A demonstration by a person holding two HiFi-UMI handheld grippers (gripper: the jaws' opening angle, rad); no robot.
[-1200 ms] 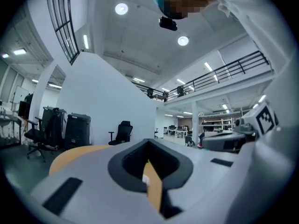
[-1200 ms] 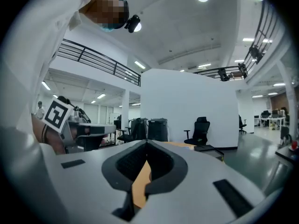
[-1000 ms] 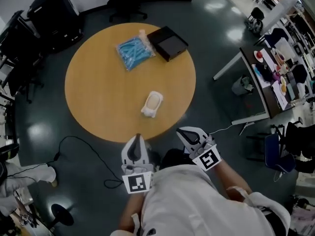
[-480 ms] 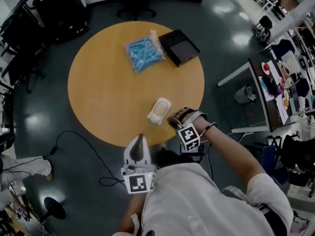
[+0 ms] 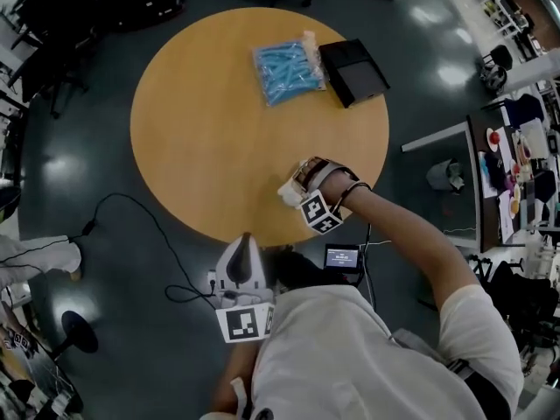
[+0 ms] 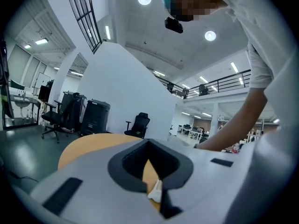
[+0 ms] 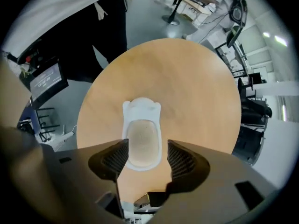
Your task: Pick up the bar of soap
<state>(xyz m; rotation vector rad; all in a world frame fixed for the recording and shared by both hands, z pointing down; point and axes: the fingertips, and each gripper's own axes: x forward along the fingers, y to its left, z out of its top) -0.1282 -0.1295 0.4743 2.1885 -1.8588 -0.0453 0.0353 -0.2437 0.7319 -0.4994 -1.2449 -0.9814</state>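
Two grippers noted, both at the near side of a round wooden table (image 5: 210, 121).

Nearest, at the lower middle of the head view, we see the left gripper (image 5: 244, 245) held low in front of the person's white shirt (image 5: 350, 357), short of the table's edge and over the dark floor. Its own view shows the jaws together with nothing between them; only a sliver of table shows through the slit behind the tips.

Next out, the right gripper (image 7: 145, 148) reaches over the table's near rim, right of centre in the head view, on an outstretched bare forearm. Its jaws stand apart. Between them lies the near end of a white soap dish (image 7: 140, 107), and in that dish sits the bar of soap (image 7: 142, 134), tan and oval. The fingers (image 7: 180, 158) flank the dish on either side, just beside its rim; we cannot tell whether they touch it. The dish rests flat on the wood, close to the table's near edge, its long axis running away from the gripper.

On the floor below that arm we note a small lit screen (image 5: 341, 256), and to the left a dark cable (image 5: 131, 204).

Farthest, at the table's upper right, a blue packet (image 5: 287, 70) lies just beside a flat black box (image 5: 353, 70).
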